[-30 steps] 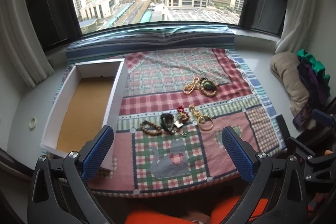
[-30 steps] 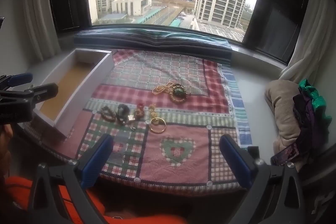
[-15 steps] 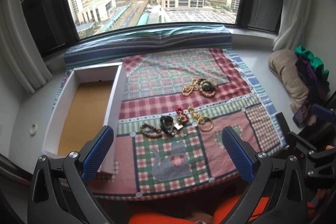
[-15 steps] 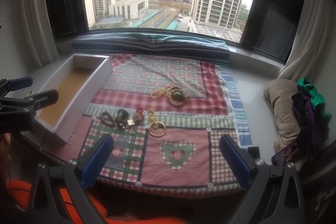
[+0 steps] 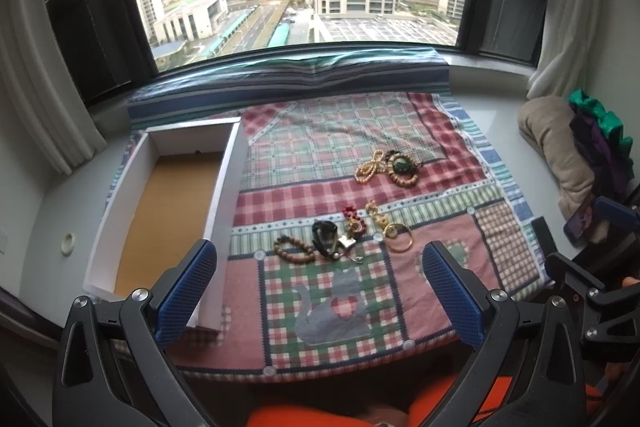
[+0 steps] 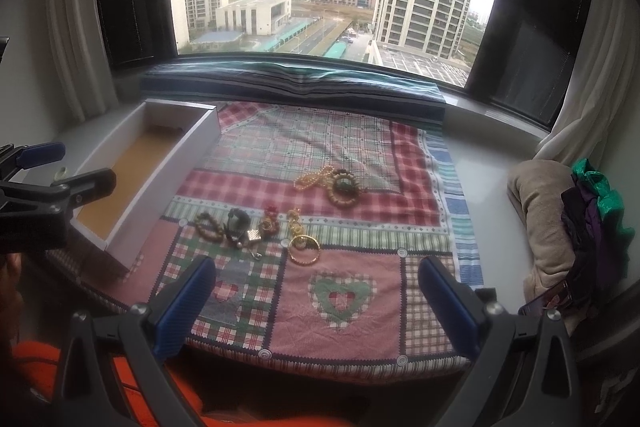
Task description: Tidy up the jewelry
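**Both grippers hung back, jewelry untouched on the quilt**

Over the last second the two wrist views had drawn back a little from the window seat, so the patchwork quilt point(image 5: 360, 155) sat slightly lower and farther off, while nothing on it had shifted. The left gripper point(image 5: 320, 291) hovered above the near edge of the quilt with its blue-padded jaws spread wide and nothing between them. The right gripper point(image 6: 316, 299) hung the same way, fully spread and empty, above the heart patches.

The jewelry lay in two loose groups. The nearer group held a brown bead bracelet point(image 5: 294, 247), a dark bracelet point(image 5: 323, 233), a small silver charm point(image 5: 346, 242), a red-and-gold piece point(image 5: 354, 221) and a gold bangle point(image 5: 399, 242), all close together, some touching. Farther back, a pale bead strand point(image 5: 370, 167) lay against a wooden bead bracelet point(image 5: 404, 171) with a green stone inside its loop.

The white drawer point(image 5: 228, 187) with a tan floor stood open and empty on the quilt's left side, well apart from both groups. A pile of cloth point(image 6: 560, 227) rested on the sill to the right.
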Tool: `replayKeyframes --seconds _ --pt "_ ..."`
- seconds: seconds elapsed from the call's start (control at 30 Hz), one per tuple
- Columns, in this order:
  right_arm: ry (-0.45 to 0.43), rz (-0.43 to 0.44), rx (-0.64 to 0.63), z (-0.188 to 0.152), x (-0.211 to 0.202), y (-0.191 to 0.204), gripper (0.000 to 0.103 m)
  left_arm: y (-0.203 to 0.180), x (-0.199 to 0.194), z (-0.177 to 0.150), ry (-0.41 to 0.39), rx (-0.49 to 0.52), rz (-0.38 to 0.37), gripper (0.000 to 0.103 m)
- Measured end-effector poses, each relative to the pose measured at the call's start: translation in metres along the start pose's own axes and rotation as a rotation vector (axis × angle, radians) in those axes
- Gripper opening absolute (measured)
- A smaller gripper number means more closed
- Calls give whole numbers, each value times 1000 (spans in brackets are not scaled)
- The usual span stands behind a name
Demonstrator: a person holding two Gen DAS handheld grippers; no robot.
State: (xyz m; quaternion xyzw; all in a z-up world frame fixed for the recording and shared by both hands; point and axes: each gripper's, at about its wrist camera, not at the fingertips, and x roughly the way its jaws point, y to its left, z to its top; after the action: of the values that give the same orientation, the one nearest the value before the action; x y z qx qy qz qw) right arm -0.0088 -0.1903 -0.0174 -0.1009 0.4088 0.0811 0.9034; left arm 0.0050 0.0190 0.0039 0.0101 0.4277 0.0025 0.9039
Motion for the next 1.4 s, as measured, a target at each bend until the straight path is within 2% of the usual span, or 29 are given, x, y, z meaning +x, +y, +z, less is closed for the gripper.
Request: replayKeyframes --seconds 0.93,1.1,1.23,1.4 --pt "-1 0 1 4 4 -3 103 2 10 4 22 -1 -2 102" --pt "-2 1 5 7 7 -4 103 9 10 4 18 -36 -40 103" --pt "-8 3 8 5 6 -6 103 13 7 5 0 -57 -45 103" --pt "-1 7 22 4 9 -7 103 13 13 6 19 -51 -35 103"
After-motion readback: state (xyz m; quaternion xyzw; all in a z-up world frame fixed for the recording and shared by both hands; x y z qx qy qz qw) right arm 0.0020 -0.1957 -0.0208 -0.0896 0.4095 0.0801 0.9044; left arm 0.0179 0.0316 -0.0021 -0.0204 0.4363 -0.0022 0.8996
